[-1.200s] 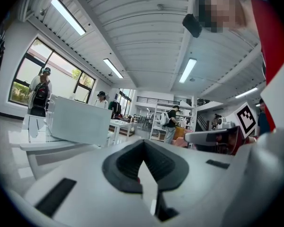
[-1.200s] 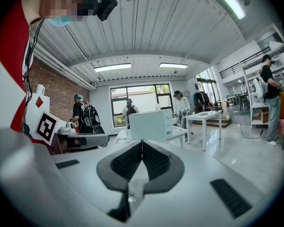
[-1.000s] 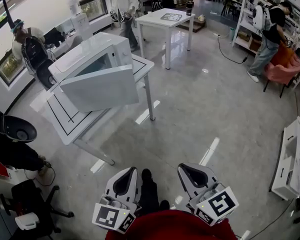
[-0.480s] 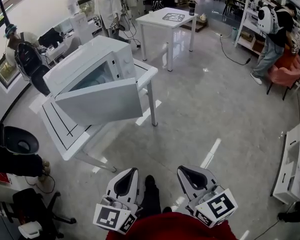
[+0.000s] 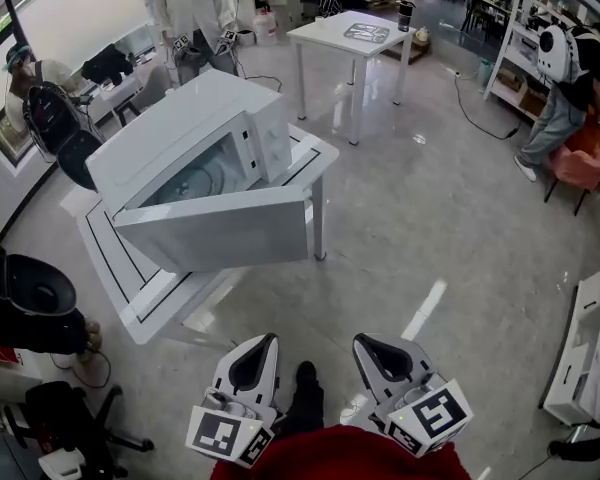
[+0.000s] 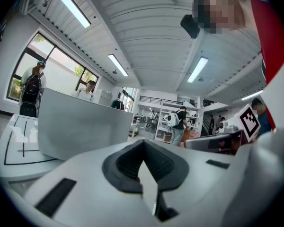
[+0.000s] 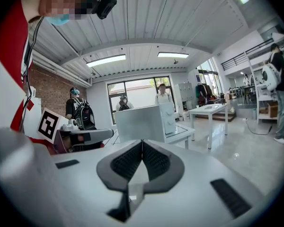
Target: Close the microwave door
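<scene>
Closed and empty, the left hand-held gripper (image 5: 260,344) and right hand-held gripper (image 5: 368,344) should push the boxy white microwave's (image 5: 180,128) open door (image 5: 220,233) squarely.

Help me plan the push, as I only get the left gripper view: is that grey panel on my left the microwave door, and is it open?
Observer: Yes. The head view shows the microwave door swung out from the microwave, with the turntable visible inside.
Operator: Is the right gripper free?
Observer: In its own view the right gripper has its fingers together with nothing between them.
Operator: Are we at the table?
Observer: No. In the head view the left gripper and the right one sit short of the table, with bare floor between.
</scene>
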The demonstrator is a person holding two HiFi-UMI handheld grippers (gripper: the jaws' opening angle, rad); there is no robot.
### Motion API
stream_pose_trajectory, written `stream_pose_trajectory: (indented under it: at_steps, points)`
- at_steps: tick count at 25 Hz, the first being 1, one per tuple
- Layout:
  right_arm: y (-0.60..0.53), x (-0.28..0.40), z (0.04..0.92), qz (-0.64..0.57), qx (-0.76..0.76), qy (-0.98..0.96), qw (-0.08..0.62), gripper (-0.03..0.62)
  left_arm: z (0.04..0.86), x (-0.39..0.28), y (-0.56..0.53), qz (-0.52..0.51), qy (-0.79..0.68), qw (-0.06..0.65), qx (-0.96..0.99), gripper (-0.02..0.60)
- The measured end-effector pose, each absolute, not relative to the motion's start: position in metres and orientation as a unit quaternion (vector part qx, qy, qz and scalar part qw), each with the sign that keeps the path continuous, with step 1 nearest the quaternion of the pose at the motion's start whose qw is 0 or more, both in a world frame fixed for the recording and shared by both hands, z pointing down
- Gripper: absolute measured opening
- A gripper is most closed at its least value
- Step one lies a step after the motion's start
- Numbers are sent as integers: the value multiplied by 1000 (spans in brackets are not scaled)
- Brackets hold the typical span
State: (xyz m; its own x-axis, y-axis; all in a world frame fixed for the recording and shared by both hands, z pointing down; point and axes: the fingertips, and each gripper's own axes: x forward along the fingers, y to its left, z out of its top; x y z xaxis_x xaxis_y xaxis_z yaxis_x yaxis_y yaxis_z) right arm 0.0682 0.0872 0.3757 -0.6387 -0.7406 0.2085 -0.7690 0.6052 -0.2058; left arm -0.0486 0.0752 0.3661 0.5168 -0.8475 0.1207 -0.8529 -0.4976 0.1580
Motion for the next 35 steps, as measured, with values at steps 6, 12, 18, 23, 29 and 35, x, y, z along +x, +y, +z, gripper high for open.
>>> stream_pose_trajectory:
  at_steps: [6, 12, 18, 23, 29, 35]
  points:
    - [53, 51, 374, 140, 418, -896, 56, 15, 363, -63, 43, 13, -494, 100, 864, 10]
    - [26, 35, 373, 139, 412, -898, 60, 15, 364, -78, 18, 12, -499, 103, 861, 9]
    - [6, 23, 372, 137, 408, -900, 66, 15, 365, -88, 0, 8, -501, 106, 859, 9]
    - [-4, 12, 373, 137, 402, -902, 71, 15, 366, -97, -8, 6, -503, 110, 857, 9]
    - [-15, 2, 374, 136, 397, -904, 76, 15, 369, -104, -19, 7, -505, 112, 856, 9]
    - [-24, -7, 376, 135, 392, -906, 81, 15, 371, -109, -26, 9, -505, 112, 856, 9]
